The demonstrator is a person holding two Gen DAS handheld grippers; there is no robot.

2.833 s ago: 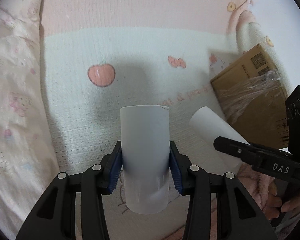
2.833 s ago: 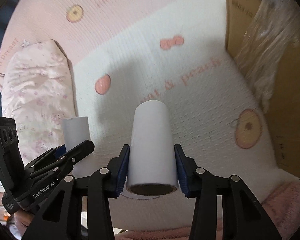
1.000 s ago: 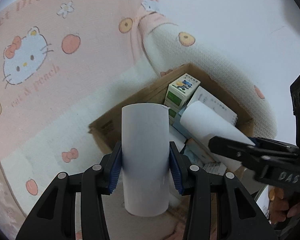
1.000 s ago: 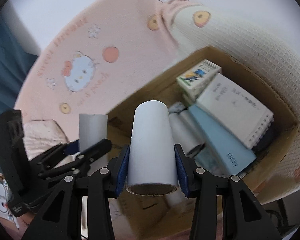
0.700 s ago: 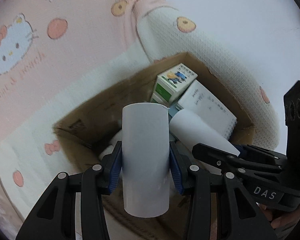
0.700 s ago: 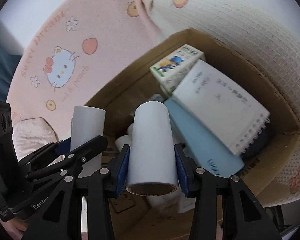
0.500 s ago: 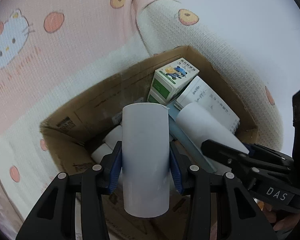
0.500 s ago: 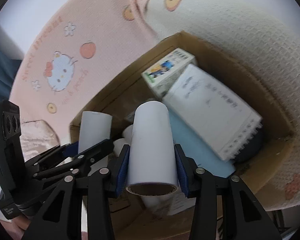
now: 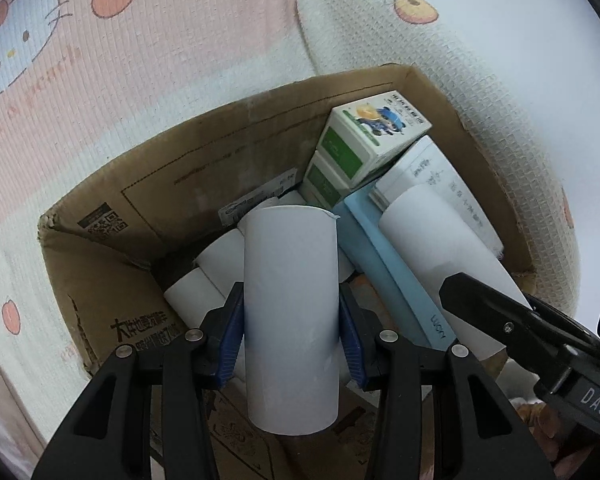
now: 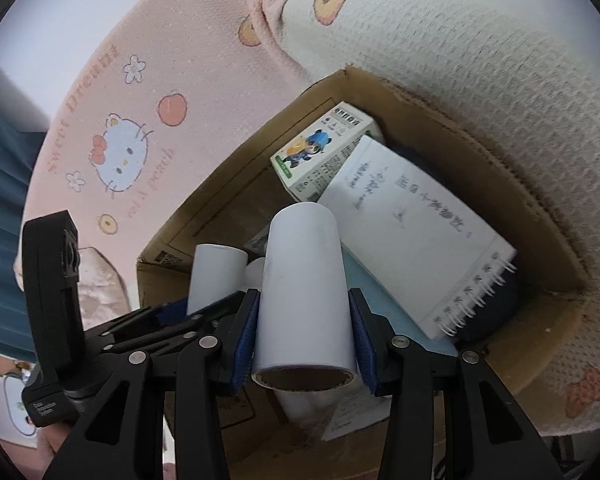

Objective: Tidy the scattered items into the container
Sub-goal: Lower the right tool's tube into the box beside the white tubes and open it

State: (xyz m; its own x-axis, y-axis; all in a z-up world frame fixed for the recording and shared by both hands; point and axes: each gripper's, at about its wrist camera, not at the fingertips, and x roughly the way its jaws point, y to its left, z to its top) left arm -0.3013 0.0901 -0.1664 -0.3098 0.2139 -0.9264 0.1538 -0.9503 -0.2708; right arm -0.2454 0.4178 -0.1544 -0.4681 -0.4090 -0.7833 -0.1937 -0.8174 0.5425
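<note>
While both tongs hang over the box [image 9: 228, 184], each is clamped mid-length on a roll.
Left gripper [image 9: 291, 332] roll [image 9: 290, 320], right gripper [image 10: 305, 338] roll [image 10: 304, 296], both frame centre: likely light, crushable, smooth; grip gently.

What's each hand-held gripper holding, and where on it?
Left hand-held gripper: white roll, clamped mid-length across its sides. Right hand-held gripper: second white roll, near its open end.

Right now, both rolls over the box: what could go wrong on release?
1. The cardboard box is crowded: the left roll may land on the loose rolls and roll off.
2. The right roll hangs over the tilted notebook and could slide down it.
3. The grippers sit close together; opening jaws might clash.
</note>
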